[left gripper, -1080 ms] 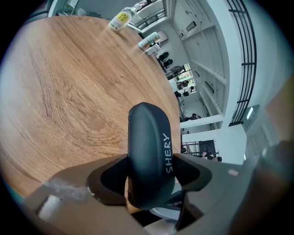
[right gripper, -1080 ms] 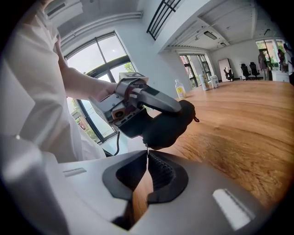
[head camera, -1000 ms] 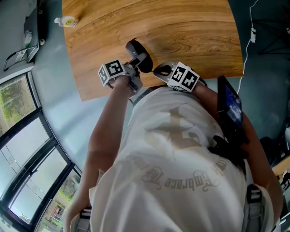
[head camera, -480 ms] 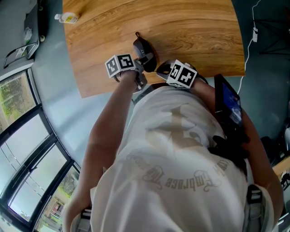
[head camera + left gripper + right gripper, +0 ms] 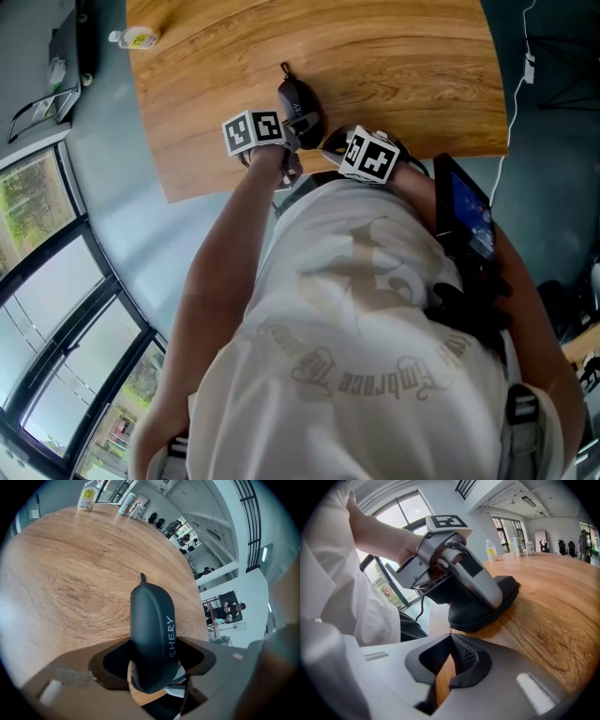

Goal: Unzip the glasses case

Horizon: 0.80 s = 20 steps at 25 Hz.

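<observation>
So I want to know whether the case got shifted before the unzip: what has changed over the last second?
The left gripper, clamped on the glasses case, carried it a little up and right in the head view, farther onto the table. The right gripper edged in toward the case's near end. The left grip on the case and the bottle at the table's corner are unchanged.

The case is matte black, perhaps dark grey, with pale lettering. The desk shows warm brown grain. The left claw and right claw are grey, with black-and-white marker cubes.
</observation>
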### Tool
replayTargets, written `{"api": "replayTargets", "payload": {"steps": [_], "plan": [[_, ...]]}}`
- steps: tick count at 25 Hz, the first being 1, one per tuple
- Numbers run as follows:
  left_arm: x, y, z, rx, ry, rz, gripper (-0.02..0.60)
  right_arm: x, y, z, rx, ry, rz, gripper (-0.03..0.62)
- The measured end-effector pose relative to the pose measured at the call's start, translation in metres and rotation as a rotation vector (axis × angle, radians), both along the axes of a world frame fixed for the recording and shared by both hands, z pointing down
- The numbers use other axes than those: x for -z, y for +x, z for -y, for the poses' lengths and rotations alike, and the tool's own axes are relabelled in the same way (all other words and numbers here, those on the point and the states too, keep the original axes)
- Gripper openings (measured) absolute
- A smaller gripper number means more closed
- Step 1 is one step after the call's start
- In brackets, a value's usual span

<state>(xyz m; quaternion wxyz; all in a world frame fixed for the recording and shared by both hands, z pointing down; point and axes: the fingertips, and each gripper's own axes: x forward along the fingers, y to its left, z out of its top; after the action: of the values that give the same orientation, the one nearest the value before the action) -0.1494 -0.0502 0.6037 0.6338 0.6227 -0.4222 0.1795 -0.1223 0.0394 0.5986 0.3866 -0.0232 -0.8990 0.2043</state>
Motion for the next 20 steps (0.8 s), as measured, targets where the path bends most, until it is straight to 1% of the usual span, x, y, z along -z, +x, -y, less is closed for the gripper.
{"api": "replayTargets", "payload": {"steps": [4, 13, 20], "plan": [[0.001, -0.004, -0.002, -0.011, -0.01, 0.004, 0.314, 0.003, -0.005, 0.0, 0.018, 0.042, 0.009, 0.009], [0.0, -0.005, -0.004, -0.03, -0.025, -0.002, 0.307, 0.011, -0.004, 0.002, 0.013, 0.081, 0.017, 0.008], [-0.001, 0.001, -0.005, -0.104, -0.031, 0.016, 0.307, 0.012, 0.001, 0.004, 0.013, 0.082, 0.025, 0.008]]}}
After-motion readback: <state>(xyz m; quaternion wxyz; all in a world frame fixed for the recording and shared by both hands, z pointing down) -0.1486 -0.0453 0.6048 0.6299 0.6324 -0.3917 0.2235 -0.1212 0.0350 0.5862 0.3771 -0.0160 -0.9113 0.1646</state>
